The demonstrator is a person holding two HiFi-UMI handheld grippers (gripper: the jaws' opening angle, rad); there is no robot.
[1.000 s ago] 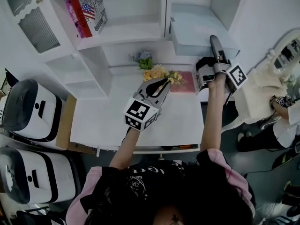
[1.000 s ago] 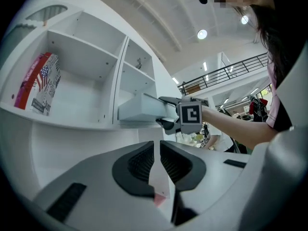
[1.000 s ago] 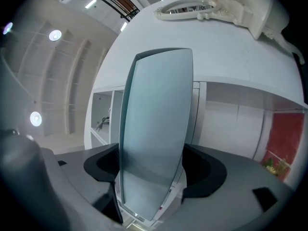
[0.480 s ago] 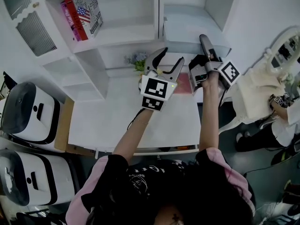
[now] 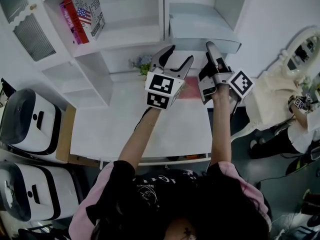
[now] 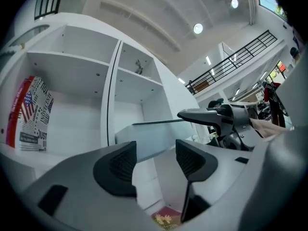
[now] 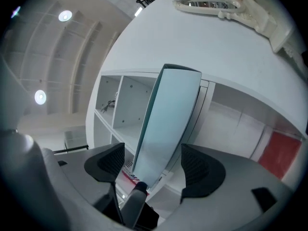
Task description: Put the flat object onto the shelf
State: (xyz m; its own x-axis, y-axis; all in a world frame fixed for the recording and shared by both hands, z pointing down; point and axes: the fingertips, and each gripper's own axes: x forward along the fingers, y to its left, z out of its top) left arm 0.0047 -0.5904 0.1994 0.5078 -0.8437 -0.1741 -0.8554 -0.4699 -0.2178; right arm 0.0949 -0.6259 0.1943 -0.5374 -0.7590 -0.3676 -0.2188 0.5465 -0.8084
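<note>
Thin, smooth, pale-blue rectangular panel (image 7: 168,119) between parted right fingers (image 7: 108,165); left fingers (image 6: 118,165) just opened, empty.

grippers (image 5: 181,54) (image 5: 210,46) 2 | flat panel (image 5: 197,24) 1 | white machines (image 5: 30,121) (image 5: 27,191) 2 | oval mirror (image 5: 300,51) 1 | pink mat (image 5: 191,90) 1 | books (image 5: 82,11): number unclear

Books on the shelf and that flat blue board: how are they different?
The books stand on end; the flat board lies broad face up. The books are red and flag-printed; the flat board is plain pale blue. Nothing touches the books in the left compartment; the flat board sits between the right gripper's parted jaws at the right one. Both are at the white shelf unit.
</note>
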